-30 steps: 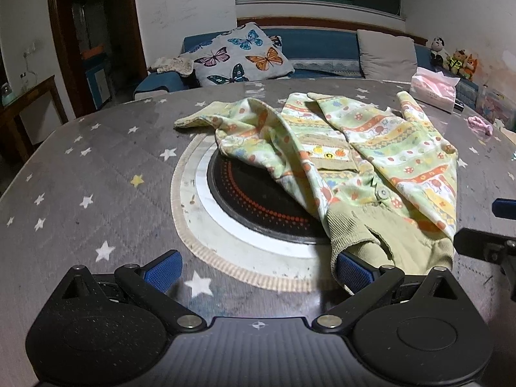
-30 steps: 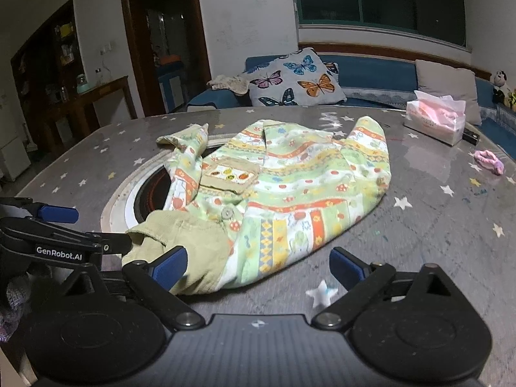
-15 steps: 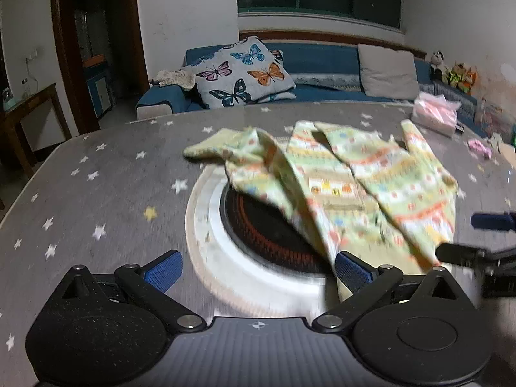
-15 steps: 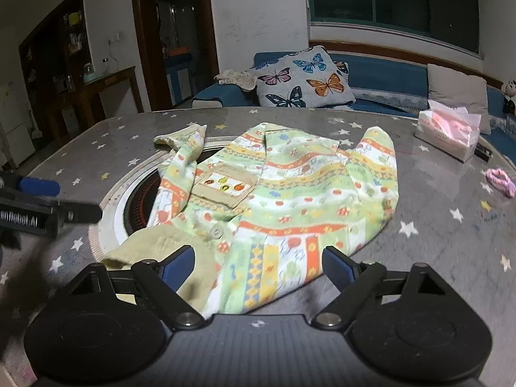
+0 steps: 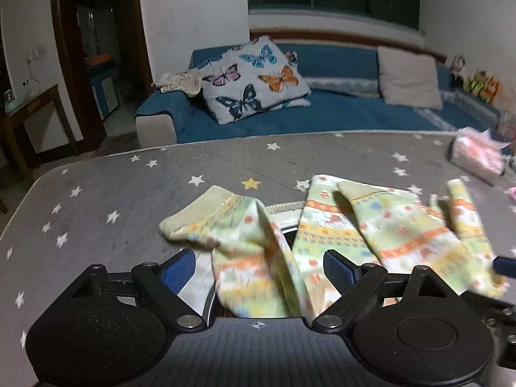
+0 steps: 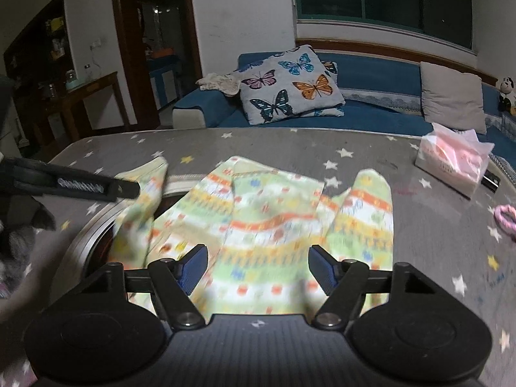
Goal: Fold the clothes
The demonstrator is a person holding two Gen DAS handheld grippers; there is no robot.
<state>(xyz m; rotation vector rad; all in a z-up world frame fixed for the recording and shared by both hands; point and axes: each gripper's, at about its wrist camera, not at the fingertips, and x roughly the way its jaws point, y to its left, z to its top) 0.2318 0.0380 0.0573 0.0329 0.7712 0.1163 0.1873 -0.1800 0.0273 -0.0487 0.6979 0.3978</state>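
A pale green patterned child's jacket [image 5: 322, 245] lies spread on the grey star-print table [image 5: 129, 193], partly over a round dark inset. It also shows in the right wrist view [image 6: 274, 225], blurred by motion. My left gripper [image 5: 259, 267] is open, its blue pads either side of the jacket's near left part, with a sleeve [image 5: 206, 216] reaching left beyond it. My right gripper [image 6: 258, 269] is open above the jacket's near hem. The left gripper's black finger [image 6: 74, 185] shows at the left of the right wrist view.
A pink tissue box [image 6: 454, 158] stands at the table's far right, and a small pink hair tie [image 6: 506, 217] lies near the right edge. A blue sofa [image 5: 322, 109] with a butterfly cushion [image 5: 254, 80] stands behind the table.
Both grippers have moved forward and risen over the jacket's near hem, so it now lies between the fingers. The jaws stay open. The jacket looks unmoved.
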